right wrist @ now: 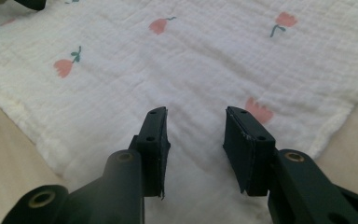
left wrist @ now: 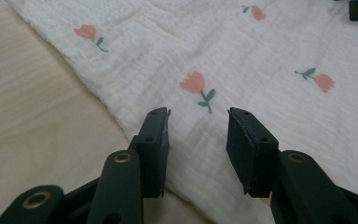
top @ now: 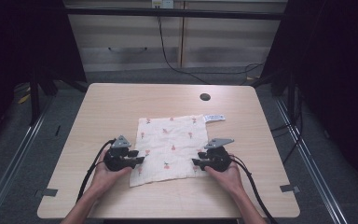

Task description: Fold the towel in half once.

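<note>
A white cloth (top: 168,147) printed with small pink tulips lies flat on the wooden table (top: 121,100), a white label (top: 213,117) at its far right corner. My left gripper (top: 141,160) sits at the cloth's near left edge, pointing right, its jaws open over the cloth (left wrist: 242,70) with nothing between them (left wrist: 198,135). Opposite it, my right gripper (top: 195,163) rests at the near right edge, pointing left. Those jaws are also open just above the cloth (right wrist: 186,60), and the gap (right wrist: 195,133) shows bare fabric.
A round dark cable hole (top: 205,97) sits near the table's far edge. Black cables (top: 91,175) trail from both grippers toward the near edge. Dark floor and metal rails (top: 307,154) flank the table; cabinets stand behind it.
</note>
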Available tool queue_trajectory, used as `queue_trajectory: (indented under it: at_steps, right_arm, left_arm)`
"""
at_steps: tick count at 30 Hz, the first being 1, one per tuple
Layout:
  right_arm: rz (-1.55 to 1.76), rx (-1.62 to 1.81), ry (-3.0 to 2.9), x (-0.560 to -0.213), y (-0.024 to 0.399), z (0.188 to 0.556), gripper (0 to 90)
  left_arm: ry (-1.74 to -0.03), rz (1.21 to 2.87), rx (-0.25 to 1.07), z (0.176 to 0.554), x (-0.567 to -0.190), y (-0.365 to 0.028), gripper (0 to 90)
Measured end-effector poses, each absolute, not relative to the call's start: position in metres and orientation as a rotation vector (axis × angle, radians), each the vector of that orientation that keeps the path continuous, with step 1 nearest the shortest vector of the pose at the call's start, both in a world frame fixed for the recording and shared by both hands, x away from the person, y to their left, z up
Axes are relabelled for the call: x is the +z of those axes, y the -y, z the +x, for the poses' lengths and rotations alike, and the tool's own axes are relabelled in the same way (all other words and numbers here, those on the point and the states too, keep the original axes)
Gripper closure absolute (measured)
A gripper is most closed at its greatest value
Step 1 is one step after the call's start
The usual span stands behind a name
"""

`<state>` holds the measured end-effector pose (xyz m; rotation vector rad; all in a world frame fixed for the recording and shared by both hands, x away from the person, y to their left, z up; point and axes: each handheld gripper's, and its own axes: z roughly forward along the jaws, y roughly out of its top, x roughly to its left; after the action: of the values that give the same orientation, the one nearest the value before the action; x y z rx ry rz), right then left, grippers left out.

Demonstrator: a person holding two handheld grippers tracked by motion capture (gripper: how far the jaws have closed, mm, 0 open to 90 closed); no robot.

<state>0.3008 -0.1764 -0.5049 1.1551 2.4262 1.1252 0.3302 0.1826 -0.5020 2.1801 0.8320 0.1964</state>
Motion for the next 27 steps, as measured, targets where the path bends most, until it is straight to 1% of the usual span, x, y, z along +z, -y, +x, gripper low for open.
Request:
queue_trajectory:
  at_steps: [2, 10, 11, 13, 17, 21, 23, 24, 25, 27]
  right_arm:
    - [1.148, 1.124, -2.444, -0.504, 0.176, 0.29, 59.6]
    - [1.109, 1.111, -2.5, -0.5, 0.173, 0.248, 59.2]
    - [1.114, 1.119, -2.505, -0.5, 0.173, 0.245, 58.9]
    - [1.111, 1.133, -2.509, -0.498, 0.175, 0.247, 57.8]
    - [1.155, 1.197, -2.394, -0.482, 0.189, 0.272, 56.8]
    - [1.206, 1.156, -2.3, -0.471, 0.202, 0.318, 57.4]
    - [1.23, 1.138, -2.27, -0.472, 0.208, 0.343, 57.6]
    - [1.262, 1.13, -2.253, -0.474, 0.21, 0.356, 57.3]
    - [1.28, 1.113, -2.238, -0.476, 0.212, 0.367, 57.0]
    - [1.33, 1.099, -2.208, -0.483, 0.215, 0.386, 54.9]
  left_arm:
    - [-0.803, 2.201, 0.203, 0.321, -0.501, -0.183, 58.5]
    - [-0.763, 2.232, 0.159, 0.29, -0.498, -0.183, 58.5]
    - [-0.763, 2.232, 0.159, 0.29, -0.498, -0.183, 58.5]
    - [-0.769, 2.226, 0.111, 0.29, -0.496, -0.184, 58.6]
    - [-0.826, 2.157, 0.117, 0.312, -0.487, -0.187, 57.5]
    - [-0.883, 2.104, 0.142, 0.352, -0.481, -0.189, 57.5]
    - [-0.93, 2.077, 0.148, 0.373, -0.481, -0.19, 57.6]
    - [-0.93, 2.077, 0.148, 0.373, -0.481, -0.19, 57.6]
    - [-0.943, 2.051, 0.135, 0.392, -0.484, -0.189, 58.2]
    - [-0.966, 2.042, 0.139, 0.407, -0.486, -0.186, 58.4]
